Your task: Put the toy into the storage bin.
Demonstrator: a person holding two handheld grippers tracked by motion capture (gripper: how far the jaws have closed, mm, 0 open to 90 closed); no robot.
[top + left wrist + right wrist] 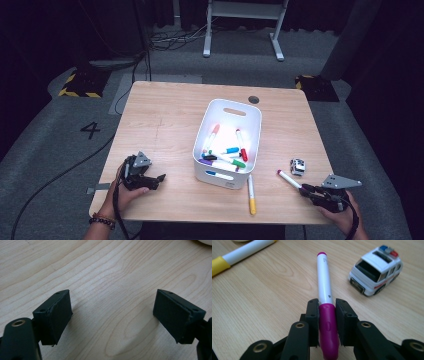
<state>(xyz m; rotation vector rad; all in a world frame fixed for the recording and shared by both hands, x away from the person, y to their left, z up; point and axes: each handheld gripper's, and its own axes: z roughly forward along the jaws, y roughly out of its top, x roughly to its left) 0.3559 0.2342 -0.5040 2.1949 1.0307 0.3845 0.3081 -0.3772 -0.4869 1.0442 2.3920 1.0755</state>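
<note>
My right gripper (327, 305) is shut on the magenta cap of a white marker (324, 280), which points away from it, low over the wooden table (165, 120). In the high view that marker (289, 179) lies near the table's front right corner, with the right gripper (306, 190) at its near end. My left gripper (112, 312) stands open over bare wood with nothing between its pads; in the high view the left gripper (156, 181) rests near the front left edge. A white bin (252, 117) at the table's middle holds several coloured markers.
A yellow-capped marker (251, 195) lies on the table in front of the bin, and it also appears as the yellow-capped marker (239, 255) in the right gripper view. A small toy police van (375, 270) stands right of the held marker, seen as the toy van (298, 166) from above.
</note>
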